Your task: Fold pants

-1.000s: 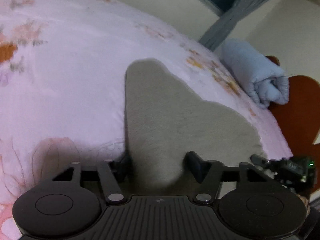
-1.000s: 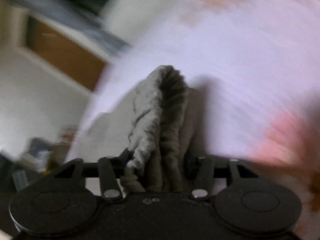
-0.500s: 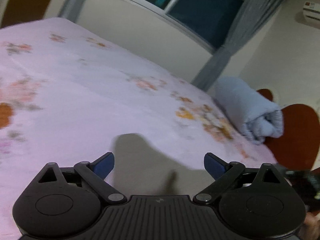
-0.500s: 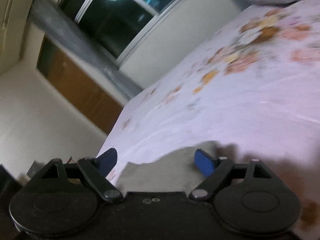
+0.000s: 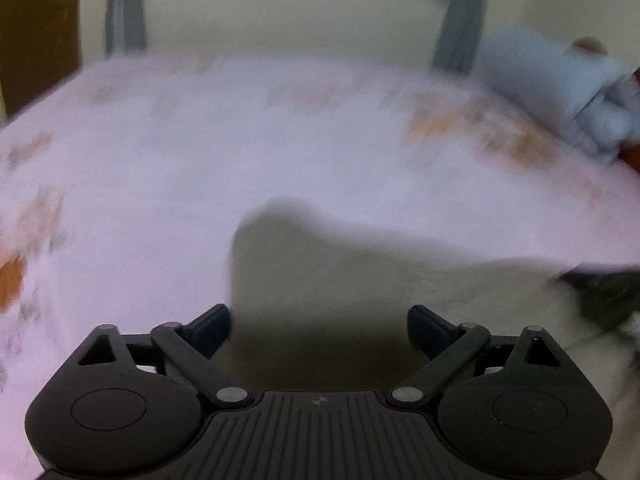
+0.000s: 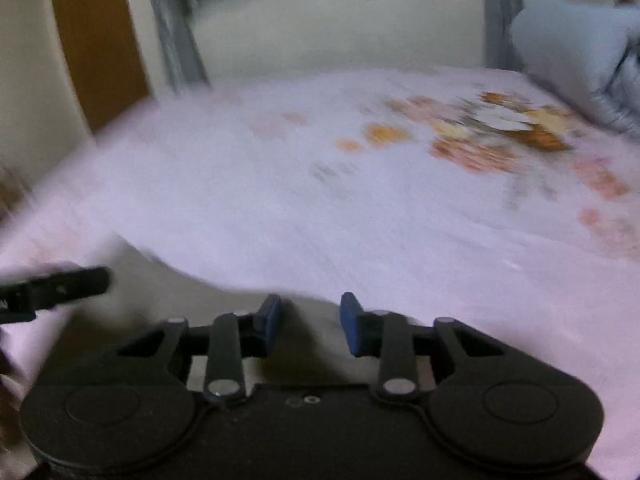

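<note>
The grey pants [image 5: 360, 280] lie flat on the pink floral bedsheet [image 5: 200, 168], near the bed's front edge, where both tools can reach them. The left gripper [image 5: 319, 322] hovers just above the cloth with its fingers spread wide and nothing between them, probably lining up a fresh grasp. The right gripper [image 6: 310, 316] sits over the pants' far edge, its blue fingers [image 6: 270, 314] only partly apart and empty. A rolled pale-blue blanket [image 5: 560, 92] rests well away at the bed's far corner.
</note>
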`<state>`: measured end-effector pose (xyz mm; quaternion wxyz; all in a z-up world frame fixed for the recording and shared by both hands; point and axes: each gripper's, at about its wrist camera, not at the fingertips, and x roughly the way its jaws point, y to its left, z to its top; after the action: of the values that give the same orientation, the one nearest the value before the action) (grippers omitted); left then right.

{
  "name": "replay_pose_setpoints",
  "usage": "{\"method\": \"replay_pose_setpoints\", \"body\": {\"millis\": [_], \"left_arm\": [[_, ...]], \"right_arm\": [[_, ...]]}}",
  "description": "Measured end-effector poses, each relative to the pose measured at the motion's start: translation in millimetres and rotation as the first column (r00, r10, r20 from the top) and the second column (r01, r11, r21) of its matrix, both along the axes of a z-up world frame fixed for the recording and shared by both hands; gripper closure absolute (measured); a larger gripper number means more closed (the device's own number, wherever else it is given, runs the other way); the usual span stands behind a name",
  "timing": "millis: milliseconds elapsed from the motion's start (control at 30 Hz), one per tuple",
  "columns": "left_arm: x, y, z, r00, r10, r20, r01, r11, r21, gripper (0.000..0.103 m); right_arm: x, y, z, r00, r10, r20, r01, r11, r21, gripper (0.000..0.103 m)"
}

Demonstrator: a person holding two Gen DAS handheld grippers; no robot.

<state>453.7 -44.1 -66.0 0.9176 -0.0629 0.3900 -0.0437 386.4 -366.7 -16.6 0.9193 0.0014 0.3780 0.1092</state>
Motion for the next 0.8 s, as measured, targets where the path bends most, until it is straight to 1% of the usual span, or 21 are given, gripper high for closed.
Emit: {"method": "replay_pose_setpoints", "body": {"millis": [33,67,100,133,167,200,233,267,333,400,433,467,500,533,567,600,633,667,700,733,800], "left_arm": [[-3.7,13.9,-2.9,1.000,0.018,0.003,-0.018,0.996,-0.087,0.008],[-10.1,24.0,0.5,0.999,0.051,0.019,-0.048,0.992,-0.116,0.008],[-21.1,31.9,8.9,0.994,0.093,0.053,-0.088,0.991,-0.097,0.008],[-33.9,38.0,17.5,0.989,0.113,0.090,-0.106,0.991,-0.079,0.008],[-47.2,43.5,25.0,0.985,0.123,0.120,-0.114,0.990,-0.082,0.008],[-63.8,49.7,33.4,0.981,0.131,0.143,-0.117,0.988,-0.104,0.008],[-78.9,53.0,39.3,0.978,0.132,0.163,-0.113,0.986,-0.123,0.008],[-95.6,54.7,44.4,0.974,0.137,0.178,-0.114,0.985,-0.133,0.008],[-122.5,50.7,46.0,0.975,0.118,0.188,-0.092,0.986,-0.141,0.008],[-142.5,39.2,37.5,0.980,0.091,0.175,-0.071,0.991,-0.116,0.008],[-150.6,31.3,31.1,0.984,0.063,0.165,-0.049,0.995,-0.086,0.008],[-155.4,23.4,22.2,0.989,0.045,0.139,-0.039,0.998,-0.040,0.008],[-152.2,14.5,6.1,0.996,0.031,0.087,-0.032,0.999,0.013,0.008],[-156.4,13.9,-3.7,0.997,0.017,0.074,-0.018,1.000,0.007,0.008],[-166.3,18.6,-7.3,0.996,0.029,0.080,-0.027,0.999,-0.028,0.008],[-171.8,23.1,-5.5,0.996,0.042,0.078,-0.037,0.998,-0.056,0.008],[-178.7,26.2,-0.6,0.996,0.051,0.078,-0.047,0.998,-0.050,0.008],[-185.8,28.1,5.1,0.993,0.066,0.095,-0.063,0.998,-0.030,0.008],[-193.1,30.7,11.3,0.990,0.075,0.118,-0.073,0.997,-0.023,0.008],[-195.9,33.3,15.4,0.988,0.080,0.133,-0.076,0.996,-0.034,0.008],[-199.4,37.7,21.9,0.982,0.094,0.165,-0.085,0.994,-0.063,0.008]], "right_arm": [[3.3,-3.3,-1.3,1.000,0.001,-0.014,-0.001,1.000,0.029,0.080],[0.9,-10.2,2.8,1.000,0.006,-0.009,-0.005,0.998,0.065,0.080],[-4.6,-12.9,9.5,1.000,0.001,0.020,-0.002,0.997,0.074,0.080],[-12.5,-15.9,18.1,0.998,-0.010,0.059,0.006,0.997,0.071,0.079],[-23.1,-20.2,28.6,0.995,-0.009,0.099,0.001,0.996,0.084,0.076],[-32.4,-24.8,36.1,0.991,0.010,0.134,-0.025,0.993,0.114,0.074],[-46.0,-25.3,41.7,0.988,0.033,0.154,-0.052,0.992,0.118,0.073],[-60.3,-23.2,44.6,0.984,0.067,0.164,-0.083,0.992,0.099,0.073],[-88.1,-18.1,42.4,0.976,0.128,0.177,-0.147,0.984,0.097,0.073],[-103.0,-10.6,31.6,0.973,0.167,0.160,-0.178,0.983,0.054,0.073],[-111.9,-7.3,23.9,0.971,0.179,0.156,-0.184,0.983,0.015,0.073],[-118.0,-4.7,12.7,0.972,0.191,0.140,-0.187,0.982,-0.041,0.074],[-122.8,-3.2,-0.4,0.972,0.200,0.123,-0.187,0.976,-0.107,0.074],[-124.9,-4.7,-9.2,0.971,0.206,0.117,-0.190,0.972,-0.141,0.074],[-124.6,-6.8,-12.2,0.971,0.204,0.123,-0.185,0.971,-0.148,0.074],[-126.3,-9.4,-10.6,0.971,0.201,0.128,-0.183,0.973,-0.139,0.074],[-129.9,-10.8,-5.5,0.972,0.196,0.128,-0.178,0.974,-0.140,0.074],[-135.3,-10.3,1.9,0.972,0.191,0.138,-0.170,0.974,-0.149,0.073],[-140.6,-9.0,10.1,0.967,0.190,0.169,-0.164,0.974,-0.154,0.072],[-148.4,-7.1,20.3,0.957,0.199,0.213,-0.170,0.975,-0.147,0.071],[-155.2,-0.7,29.3,0.940,0.230,0.252,-0.205,0.971,-0.120,0.069]]}}
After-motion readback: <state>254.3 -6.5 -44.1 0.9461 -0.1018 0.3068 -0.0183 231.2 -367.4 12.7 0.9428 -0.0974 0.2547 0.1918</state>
